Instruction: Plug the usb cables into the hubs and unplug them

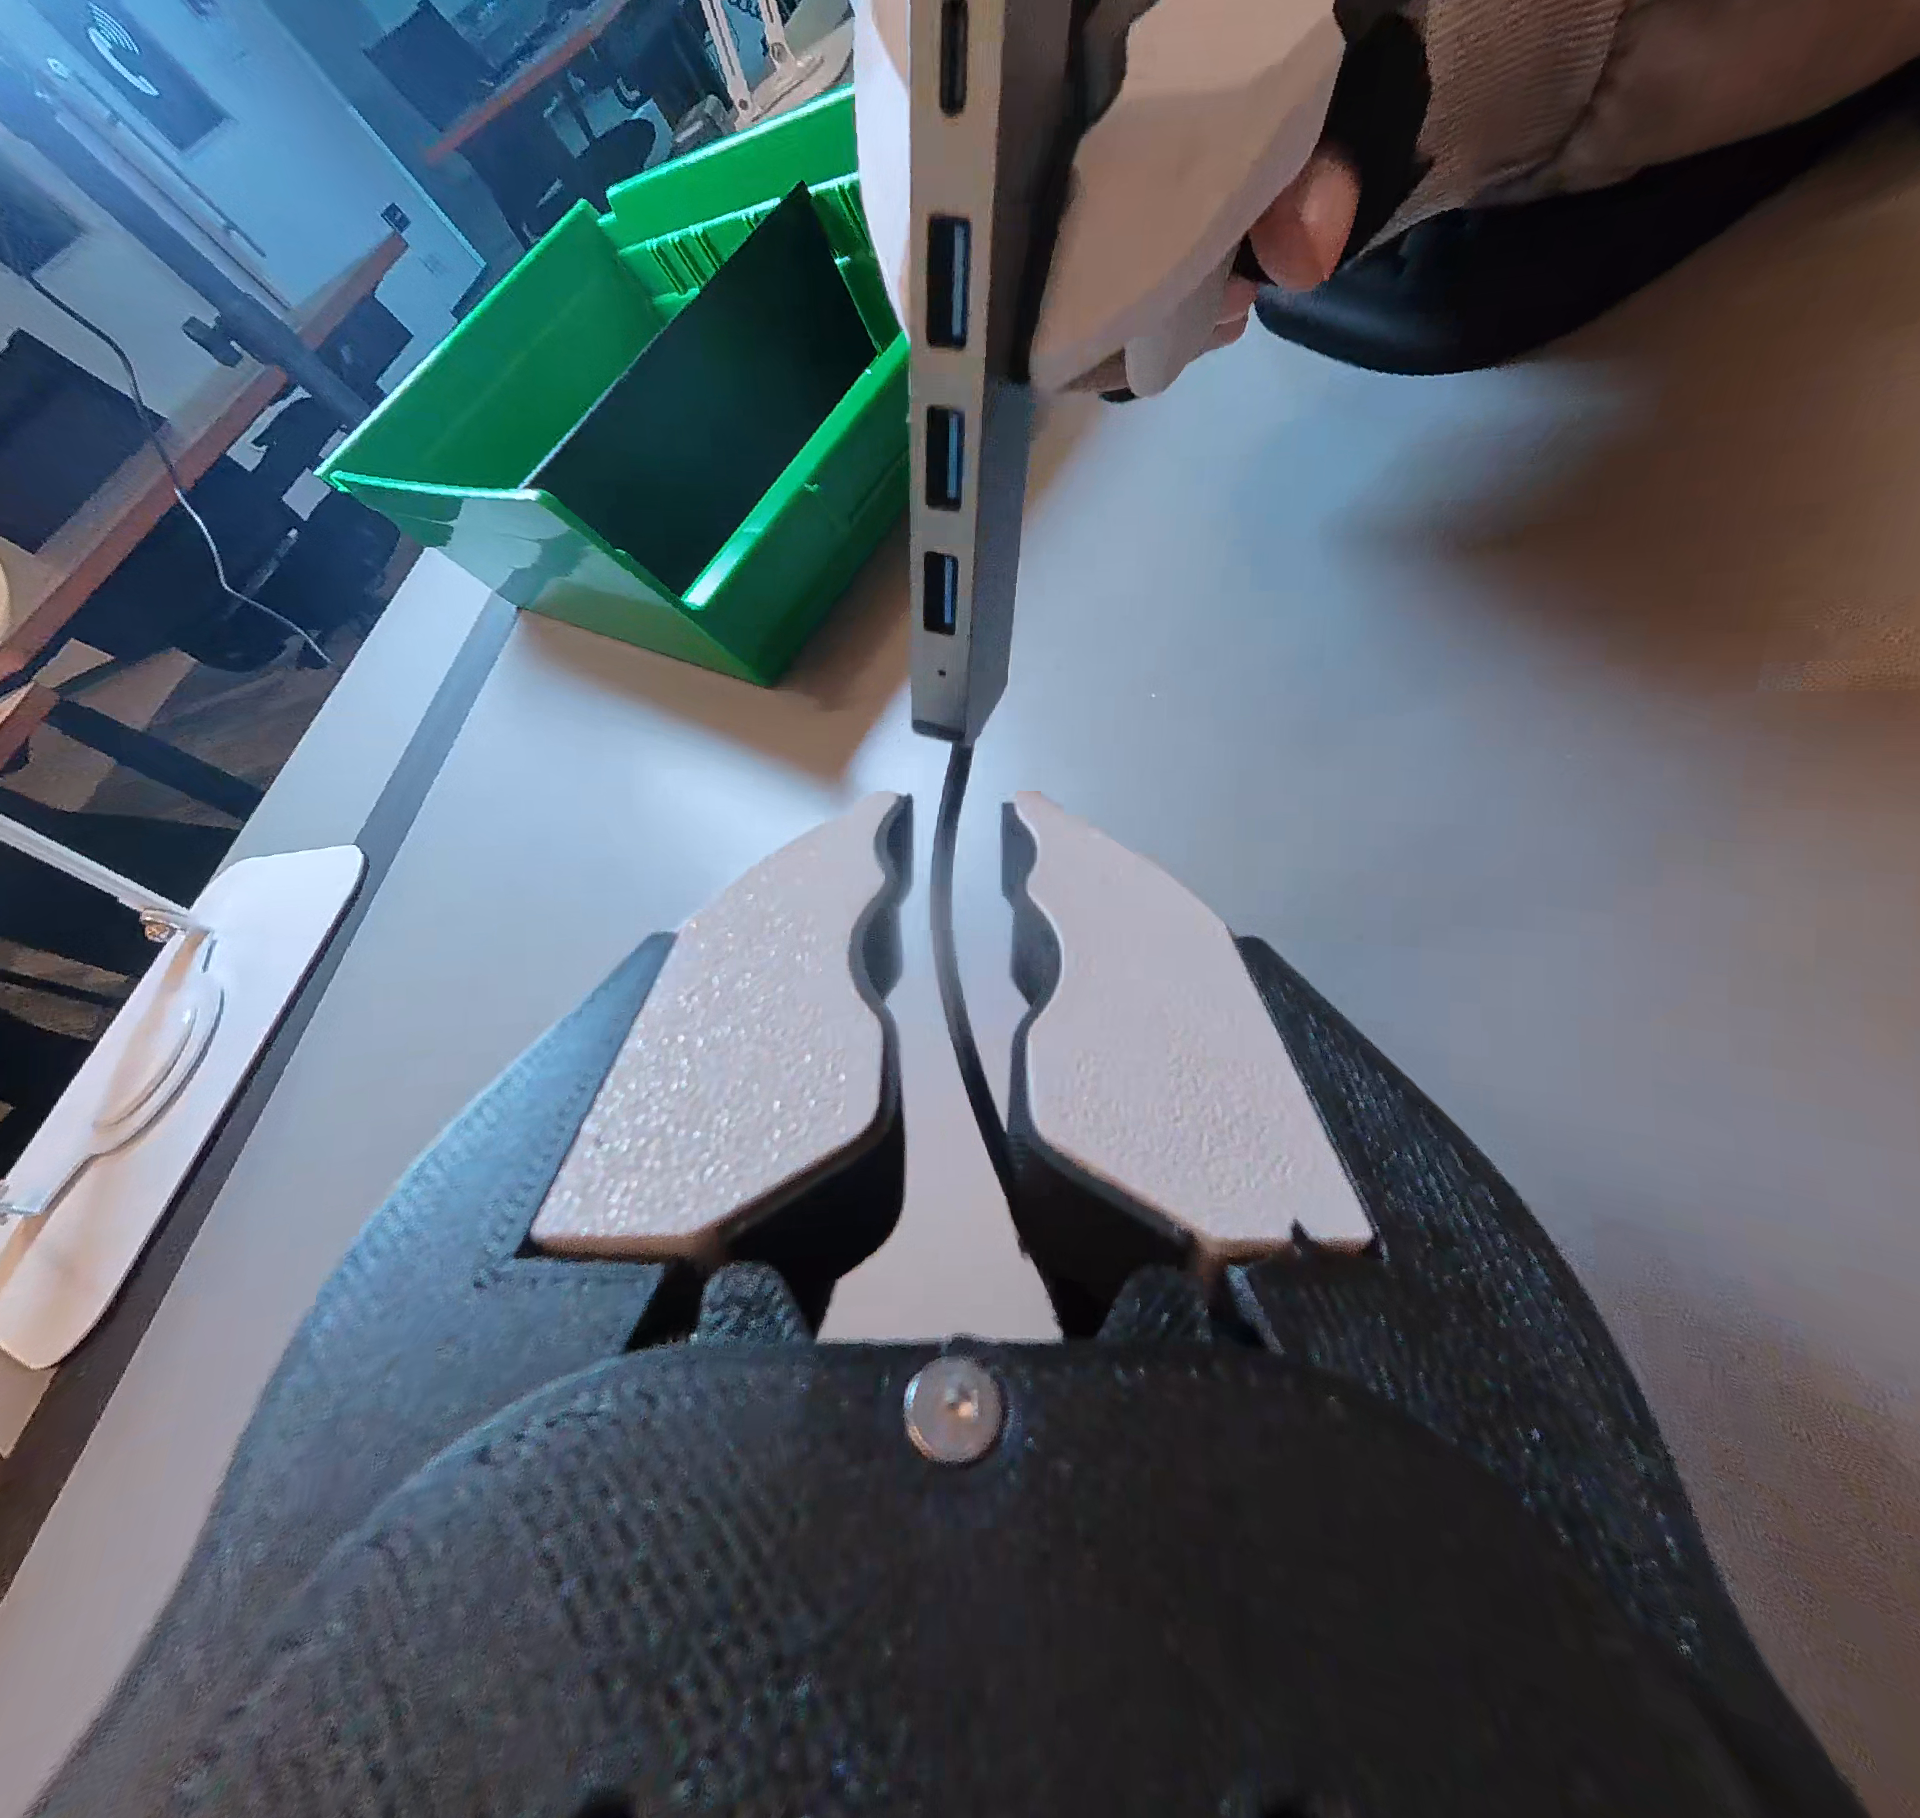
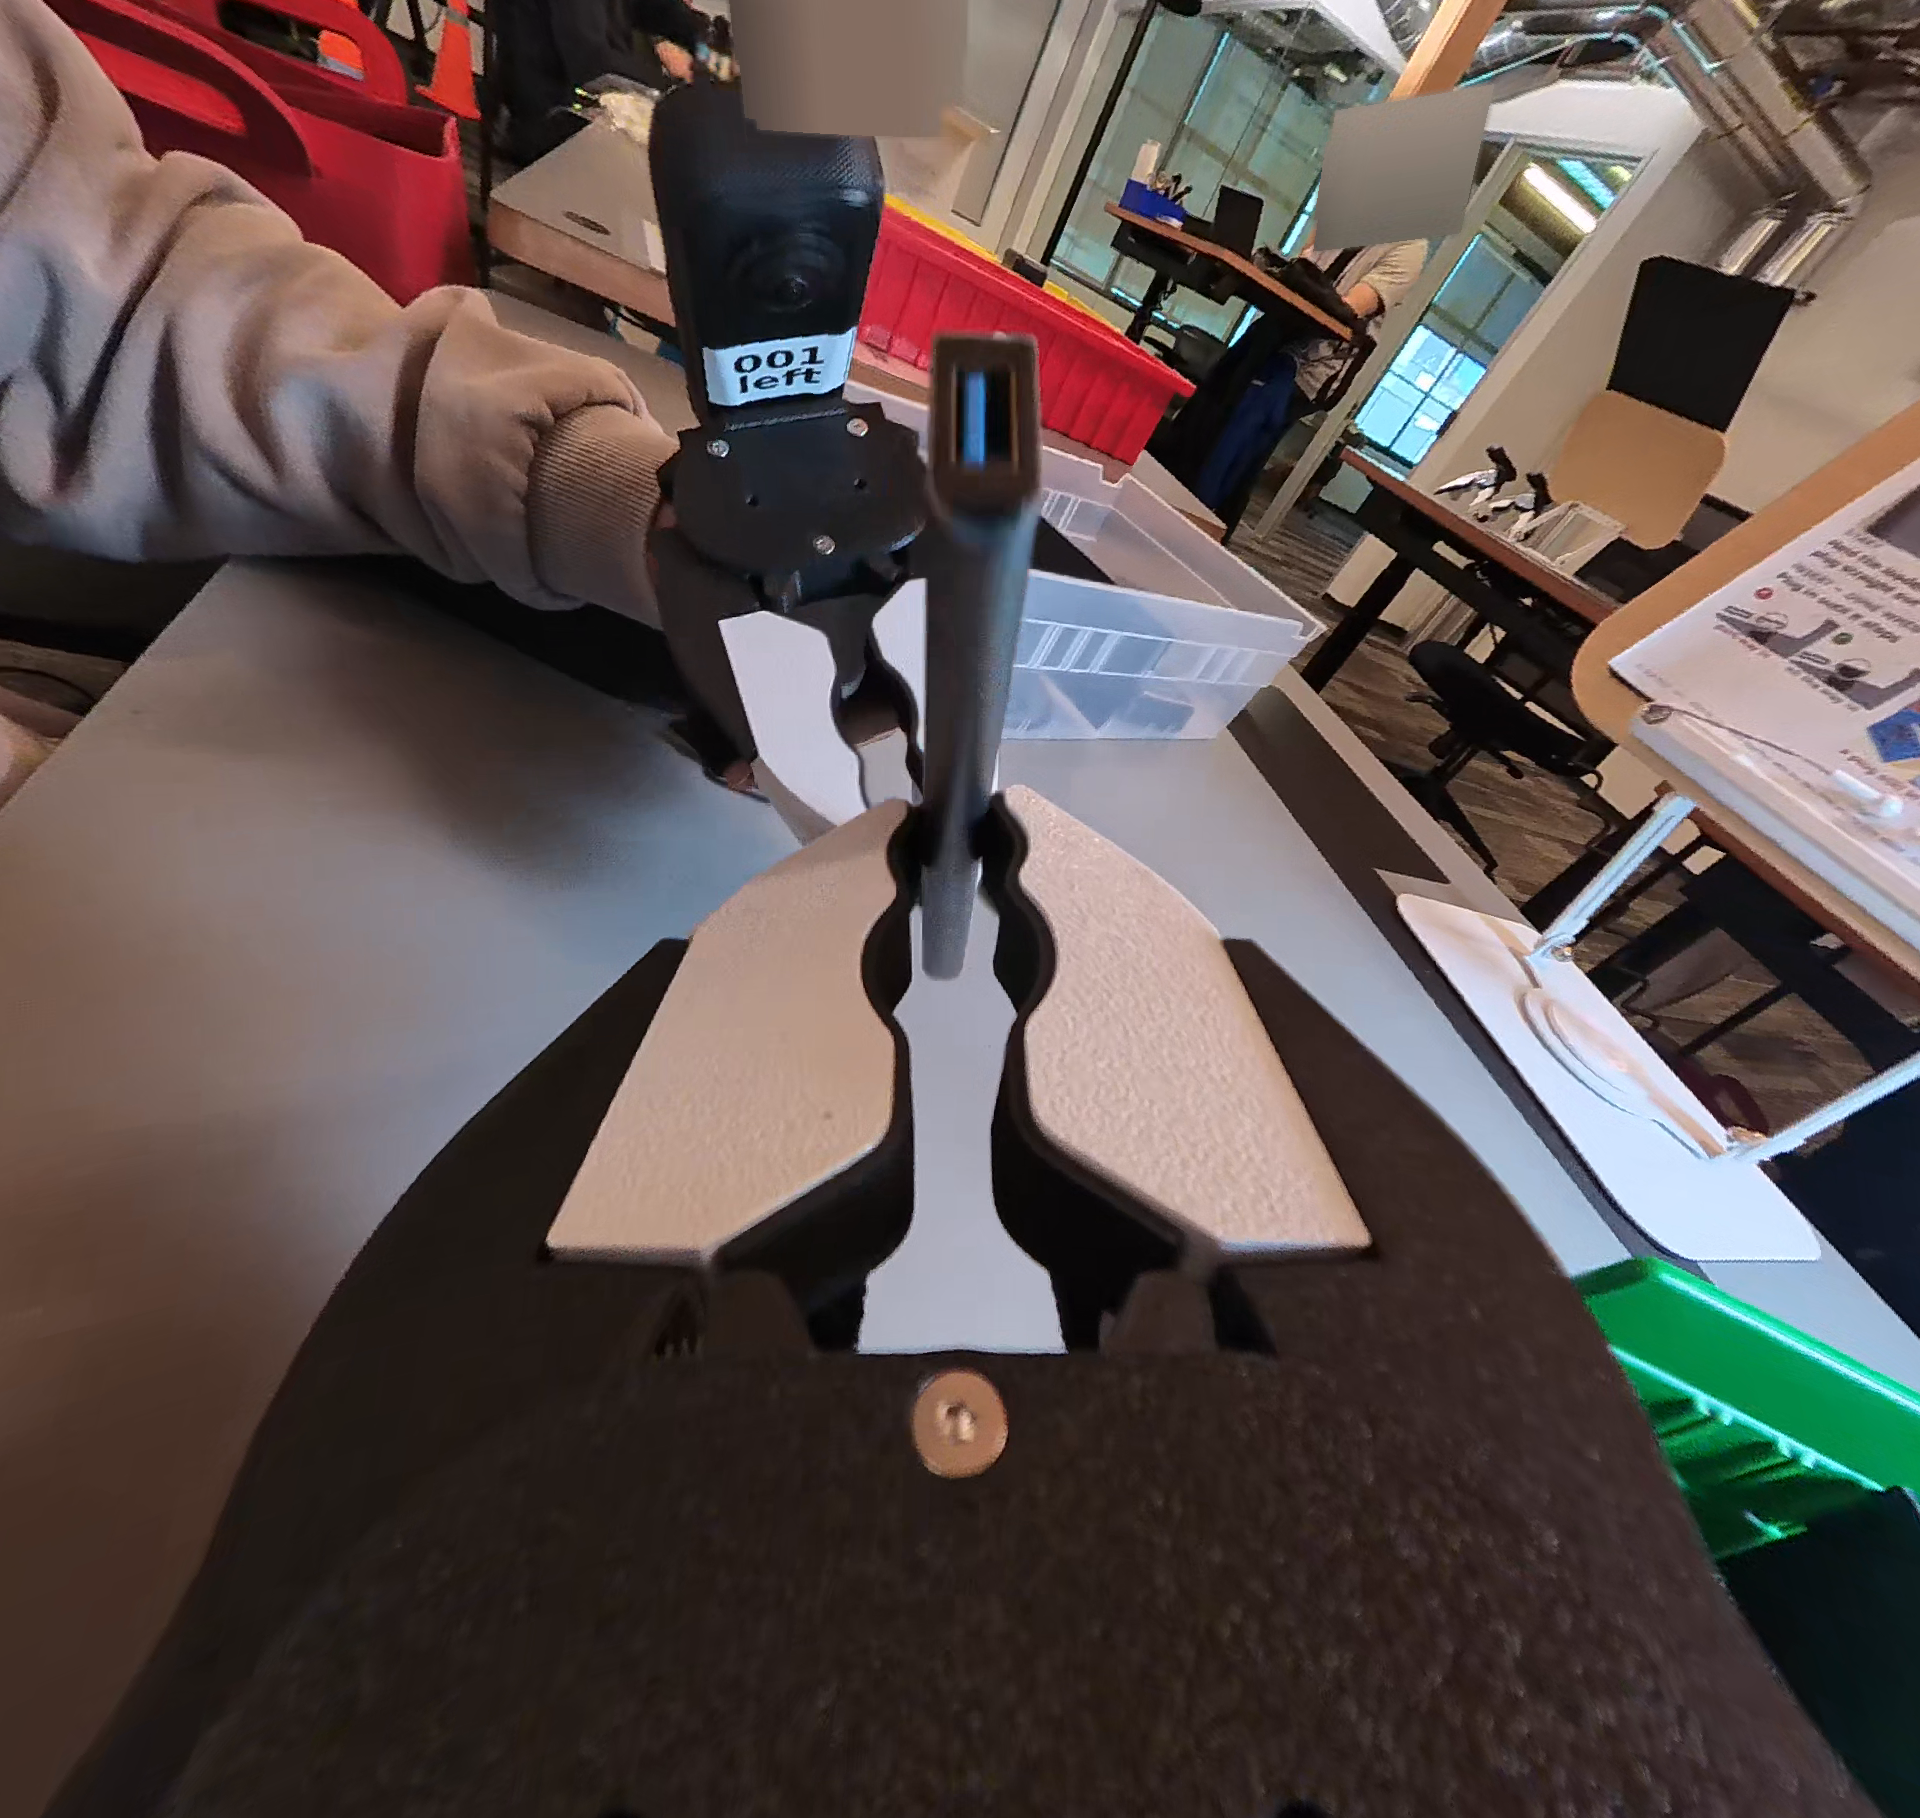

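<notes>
hub held up, every port bare, cable not yet gripped

the right gripper (image 2: 956,859) has its fingers pinched narrow on the thin edge of the hub (image 2: 971,625), clamping it near the tips so the slab stands up off the table. in the left wrist view the same hub (image 1: 961,366) hangs down the middle of the frame, its side showing a row of ports, none with a plug in it. by that, no plugging has been done on this hub; the whole plug-and-unplug round looks still ahead.

the left gripper (image 1: 956,833) is narrowly parted, and the hub's own black cable (image 1: 951,937) runs down through the gap between the fingers. whether the pads touch it i cannot tell; it looks loose.

the fingers (image 1: 748,1041) are pale, pebbled plates with wavy, scalloped inner edges, set in black, ribbed printed bodies. the hub is a flat, smooth grey metal bar with squared ends, one end port showing in the right view. the cable is thin, glossy and bends softly.

farther out, a glossy green plastic bin (image 1: 623,480) sits tilted on the matte grey table (image 1: 1455,833), left and far of the hub. a clear plastic tray (image 2: 1143,636) lies beyond in the right view.
</notes>
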Action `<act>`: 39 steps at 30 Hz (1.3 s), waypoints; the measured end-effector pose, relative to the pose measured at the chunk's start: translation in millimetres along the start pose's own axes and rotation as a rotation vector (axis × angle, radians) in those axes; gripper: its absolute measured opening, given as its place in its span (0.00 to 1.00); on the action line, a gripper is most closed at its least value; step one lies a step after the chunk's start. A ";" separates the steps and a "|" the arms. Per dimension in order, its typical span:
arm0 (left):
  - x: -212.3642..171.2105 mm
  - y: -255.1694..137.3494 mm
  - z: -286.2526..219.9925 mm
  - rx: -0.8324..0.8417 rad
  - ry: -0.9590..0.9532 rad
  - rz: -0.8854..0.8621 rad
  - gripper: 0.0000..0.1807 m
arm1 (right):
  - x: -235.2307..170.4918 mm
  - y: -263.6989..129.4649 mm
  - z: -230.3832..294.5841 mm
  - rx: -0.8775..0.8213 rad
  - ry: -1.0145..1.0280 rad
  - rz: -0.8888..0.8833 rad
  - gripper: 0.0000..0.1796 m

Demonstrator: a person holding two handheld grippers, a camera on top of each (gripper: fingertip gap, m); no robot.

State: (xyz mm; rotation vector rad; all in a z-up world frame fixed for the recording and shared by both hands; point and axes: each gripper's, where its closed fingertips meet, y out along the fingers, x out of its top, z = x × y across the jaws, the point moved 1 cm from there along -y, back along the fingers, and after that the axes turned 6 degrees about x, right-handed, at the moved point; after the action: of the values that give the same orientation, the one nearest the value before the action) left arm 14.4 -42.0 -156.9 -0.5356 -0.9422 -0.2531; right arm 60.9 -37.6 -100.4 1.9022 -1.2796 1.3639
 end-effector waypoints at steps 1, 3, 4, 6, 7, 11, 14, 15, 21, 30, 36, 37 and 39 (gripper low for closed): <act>2.0 -0.3 0.7 0.005 -0.006 -0.011 0.11 | 0.7 -0.2 -0.9 -0.007 -0.001 0.004 0.06; 9.6 -0.7 2.2 0.021 -0.013 -0.046 0.14 | 0.0 0.5 -1.3 -0.021 -0.016 0.024 0.06; 13.3 -0.3 2.4 0.030 -0.008 -0.061 0.15 | 0.6 1.5 0.2 -0.020 -0.027 0.025 0.06; 19.5 1.9 1.0 0.050 0.019 -0.081 0.15 | 4.5 4.8 5.8 -0.002 -0.034 0.007 0.06; 22.7 2.7 -0.6 0.056 0.034 -0.093 0.14 | 5.8 6.8 8.7 0.005 -0.042 0.004 0.06; 35.7 1.9 -9.4 0.047 0.064 -0.151 0.12 | 3.1 13.6 17.1 -0.010 -0.162 0.064 0.06; 38.3 0.9 -16.4 0.031 0.091 -0.163 0.08 | 5.1 17.4 22.6 -0.025 -0.235 0.076 0.06; 38.7 0.2 -17.3 0.026 0.090 -0.164 0.08 | 5.9 18.4 24.2 -0.030 -0.254 0.079 0.06; 37.5 2.0 -28.3 -0.013 0.103 -0.168 0.07 | 4.2 26.0 30.9 -0.045 -0.313 0.115 0.12; 32.0 -1.0 -17.3 0.003 0.030 -0.162 0.09 | 3.7 22.2 28.0 -0.036 -0.283 0.123 0.06; 33.5 -17.6 13.8 0.115 0.000 -0.186 0.08 | 3.4 14.5 15.7 -0.059 -0.210 0.083 0.06; 32.7 -22.6 24.5 0.154 -0.013 -0.183 0.08 | 2.9 14.2 15.0 -0.062 -0.215 0.087 0.06; 27.4 -34.5 48.0 0.234 -0.057 -0.172 0.08 | 3.0 13.8 13.9 -0.071 -0.223 0.091 0.06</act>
State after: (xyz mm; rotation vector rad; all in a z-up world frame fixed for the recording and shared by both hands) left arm -18.4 -44.5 -100.6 -0.2480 -1.0590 -0.2789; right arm 55.5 -56.1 -105.1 2.0134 -1.5167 1.1570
